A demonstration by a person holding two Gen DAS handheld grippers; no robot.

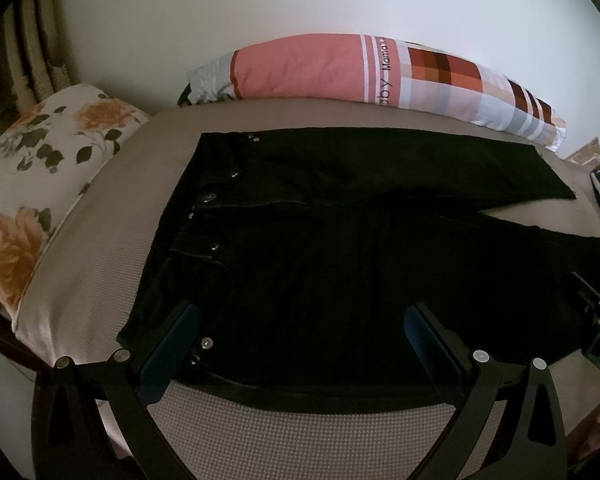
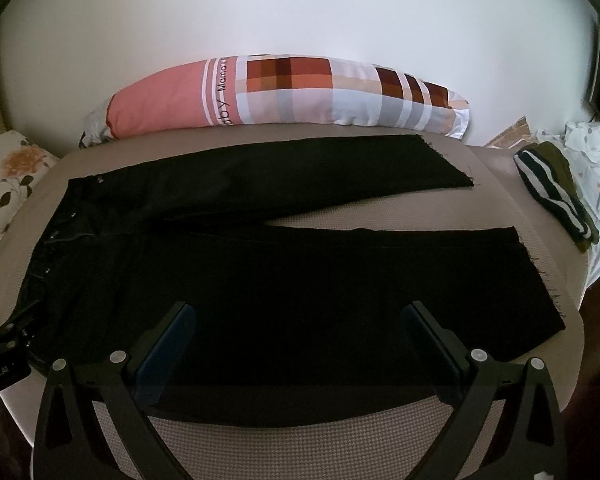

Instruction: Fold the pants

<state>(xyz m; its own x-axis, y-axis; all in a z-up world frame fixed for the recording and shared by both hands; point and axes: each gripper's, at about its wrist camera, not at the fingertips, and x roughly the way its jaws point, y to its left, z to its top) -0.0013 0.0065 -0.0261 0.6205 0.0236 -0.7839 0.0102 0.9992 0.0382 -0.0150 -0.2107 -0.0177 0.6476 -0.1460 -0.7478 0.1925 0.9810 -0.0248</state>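
Black pants (image 1: 340, 248) lie flat and spread on a beige, finely textured bed (image 1: 80, 272), waistband to the left, legs running right. Metal rivets and a waist button (image 1: 208, 198) catch light along the waistband. The two legs part in a narrow V — a wedge of the bed shows between them in the right wrist view. Raw, frayed hems at the leg ends (image 2: 540, 280).

Left gripper (image 1: 302, 320) — jaws wide apart, holding nothing, hovering over the near edge of the pants at the hip, close to the waistband. Whether the blue pads (image 1: 172, 340) touch the cloth: cannot tell.

Right gripper (image 2: 300, 320) — jaws likewise spread, empty, poised over the near leg, roughly midway along it. Each gripper shows at the edge of the other's view, side by side along the near edge.

Behind the pants, against the white wall (image 2: 300, 12): a long pillow (image 2: 276, 92), pink at one end, plaid in orange, brown and grey at the other, with some lettering. A floral pillow (image 1: 48, 168) sits beyond the waistband end. Past the hems, a heap of other clothes (image 2: 556, 192), one dark piece with white stripes, apart from the pants.
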